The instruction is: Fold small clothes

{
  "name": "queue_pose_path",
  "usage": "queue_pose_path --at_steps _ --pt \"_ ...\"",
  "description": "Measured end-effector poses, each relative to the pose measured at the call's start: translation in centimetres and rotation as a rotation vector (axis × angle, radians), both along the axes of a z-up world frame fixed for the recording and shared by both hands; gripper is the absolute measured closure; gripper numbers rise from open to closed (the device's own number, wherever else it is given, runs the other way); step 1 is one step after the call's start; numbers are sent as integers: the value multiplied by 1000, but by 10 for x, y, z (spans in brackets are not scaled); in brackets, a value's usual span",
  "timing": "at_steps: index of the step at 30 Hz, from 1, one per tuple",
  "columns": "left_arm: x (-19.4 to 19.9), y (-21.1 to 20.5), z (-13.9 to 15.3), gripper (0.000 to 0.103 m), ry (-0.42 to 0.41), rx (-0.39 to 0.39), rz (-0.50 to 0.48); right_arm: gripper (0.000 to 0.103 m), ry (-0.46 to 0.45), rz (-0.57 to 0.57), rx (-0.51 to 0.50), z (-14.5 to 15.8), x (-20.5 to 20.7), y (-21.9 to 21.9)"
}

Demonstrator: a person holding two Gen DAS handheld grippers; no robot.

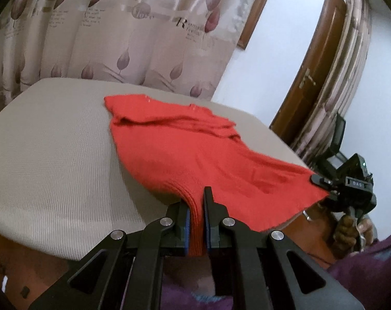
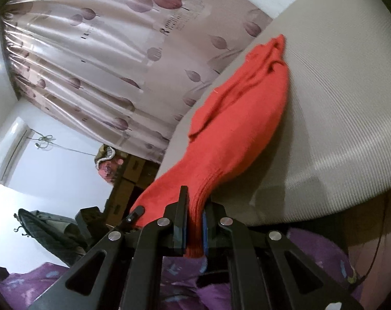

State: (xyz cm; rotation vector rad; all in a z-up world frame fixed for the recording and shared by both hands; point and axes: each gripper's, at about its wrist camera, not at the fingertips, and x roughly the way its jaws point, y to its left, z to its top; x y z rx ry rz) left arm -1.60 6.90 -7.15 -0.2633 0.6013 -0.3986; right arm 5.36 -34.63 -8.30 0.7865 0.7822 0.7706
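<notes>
A small red knitted garment (image 1: 185, 149) lies across the beige ribbed table top (image 1: 53, 149), its near hem raised off the surface. My left gripper (image 1: 196, 206) is shut on one hem corner, with red cloth bunched between its blue pads. In the same view the right gripper (image 1: 322, 180) pinches the other hem corner at the far right, held by a hand. In the right wrist view my right gripper (image 2: 195, 211) is shut on the red garment (image 2: 236, 118), which stretches away over the table (image 2: 337, 103). The left gripper's tip (image 2: 134, 213) shows at the cloth's lower left.
A patterned curtain (image 1: 117, 38) hangs behind the table, and a wooden door (image 1: 311, 72) stands to the right. Purple patterned fabric (image 2: 40, 281) fills the foreground below the grippers. An air conditioner (image 2: 12, 149) and stacked boxes (image 2: 133, 178) sit at the left in the right wrist view.
</notes>
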Motion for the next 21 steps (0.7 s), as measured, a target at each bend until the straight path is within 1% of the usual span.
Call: queue_pose_path --at_steps 7,13,15,21 --pt "27 2 24 95 -55 -14 9 95 -54 21 -23 32 27 9" --pt "53 2 38 95 -110 -26 20 96 -82 18 -65 49 52 10" --pt "62 2 41 95 -129 -18 23 95 -91 12 -79 53 60 10" --pt "83 -1 44 95 -148 18 31 95 -107 7 -113 59 80 14"
